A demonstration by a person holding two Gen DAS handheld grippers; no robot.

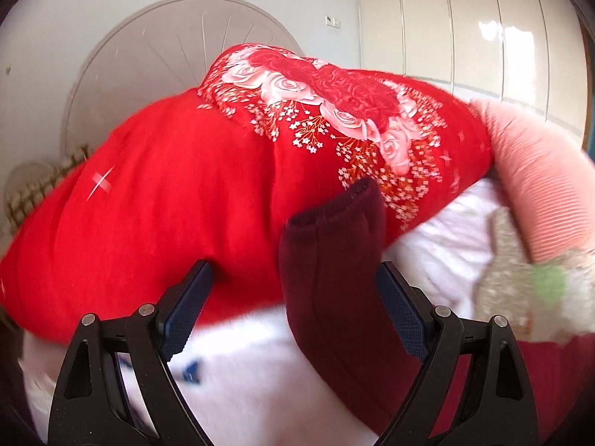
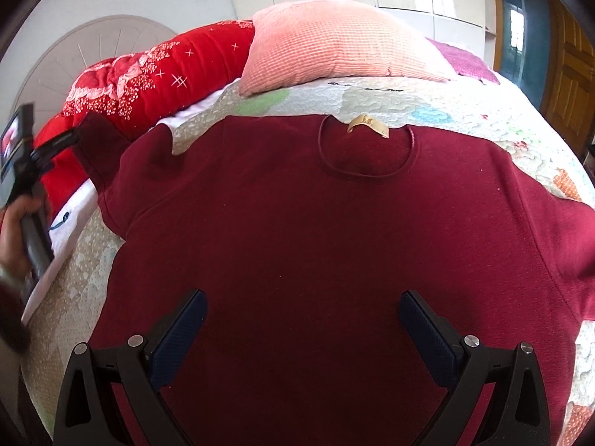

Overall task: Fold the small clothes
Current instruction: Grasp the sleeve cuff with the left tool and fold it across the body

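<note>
A dark maroon long-sleeved top (image 2: 297,230) lies flat on the quilted bed, neckline with a tan label (image 2: 366,124) at the far side. My right gripper (image 2: 303,319) is open and empty, hovering over the top's lower body. In the left wrist view my left gripper (image 1: 293,290) is open, its fingers wide on either side of the top's left sleeve (image 1: 334,252), whose cuff points up toward the red quilt. I cannot tell whether a pad touches the sleeve. The left gripper also shows in the right wrist view (image 2: 65,139), at the sleeve end.
A red rose-print quilt (image 1: 186,186) is bunched along the bed's left side. A pink ribbed pillow (image 2: 334,44) lies at the head of the bed. The patterned bedspread (image 2: 465,107) covers the bed. A curved headboard (image 1: 167,44) and white wardrobe doors (image 1: 465,29) stand behind.
</note>
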